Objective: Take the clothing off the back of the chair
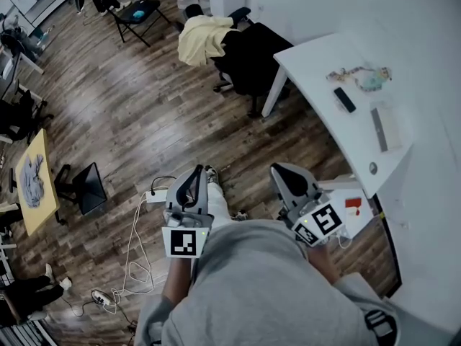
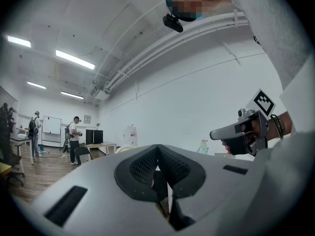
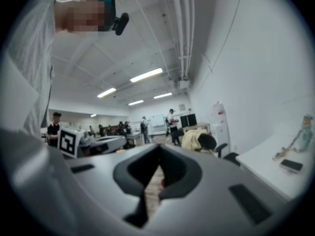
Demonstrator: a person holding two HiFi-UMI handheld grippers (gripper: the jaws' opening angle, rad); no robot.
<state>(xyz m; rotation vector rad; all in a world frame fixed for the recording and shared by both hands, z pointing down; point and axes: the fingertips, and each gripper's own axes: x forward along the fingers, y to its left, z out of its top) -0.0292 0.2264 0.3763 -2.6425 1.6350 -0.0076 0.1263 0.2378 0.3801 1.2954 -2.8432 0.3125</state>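
A pale yellow garment [image 1: 202, 38] hangs over the back of a black office chair [image 1: 248, 60] at the far side of the wooden floor, beside the white table. Both grippers are held close to the person's body, far short of the chair. My left gripper [image 1: 193, 173] has its jaws together with nothing between them, as its own view [image 2: 157, 146] also shows. My right gripper [image 1: 282, 170] points toward the chair, jaws also met and empty [image 3: 160, 147]. In the right gripper view, the garment [image 3: 193, 139] appears small in the distance.
A white table [image 1: 324, 85] with a dark phone [image 1: 344, 99] and small items runs along the right. A folding chair [image 1: 137, 13] stands at the back, a yellow table [image 1: 36, 186] at left, a black box [image 1: 90, 187] and cables [image 1: 137, 244] on the floor. People stand far off.
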